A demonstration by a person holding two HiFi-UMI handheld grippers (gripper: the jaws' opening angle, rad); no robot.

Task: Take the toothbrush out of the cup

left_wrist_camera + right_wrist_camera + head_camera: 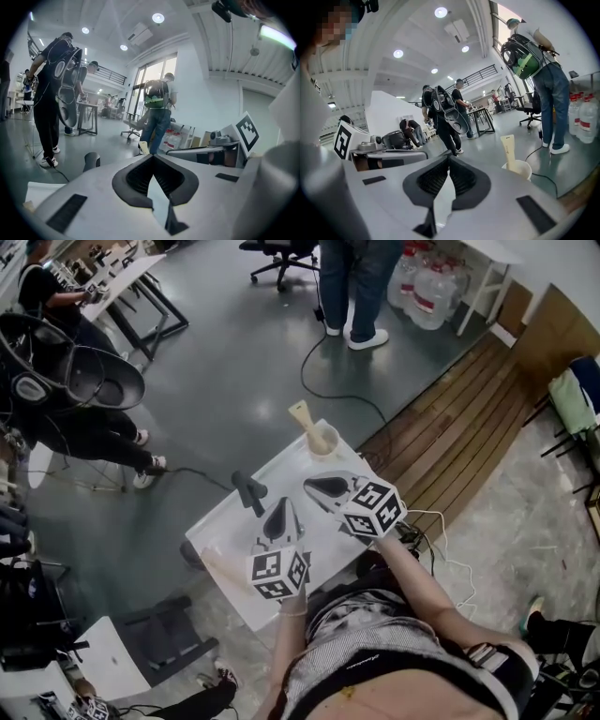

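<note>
The cup [323,441] stands at the far end of the white counter [281,470]. The toothbrush [302,415] stands in it, with its pale handle leaning slightly left above the rim. Both grippers hover over the middle of the counter, well short of the cup. The left gripper [283,505] has its jaws together with nothing between them. The right gripper [309,483] is likewise closed and empty.

The right gripper is nearer the cup, so use it for the pick.
- Spread its jaws before you reach the handle.
- Approach above the rim, so that the jaws bracket the handle and not the cup wall.
- Close firmly, then lift along the handle's lean. A sideways pull is likely to tip the cup.
- If the cup shifts, steady it with the left gripper.
- Keep clear of the black post [249,491] on the left.
</note>
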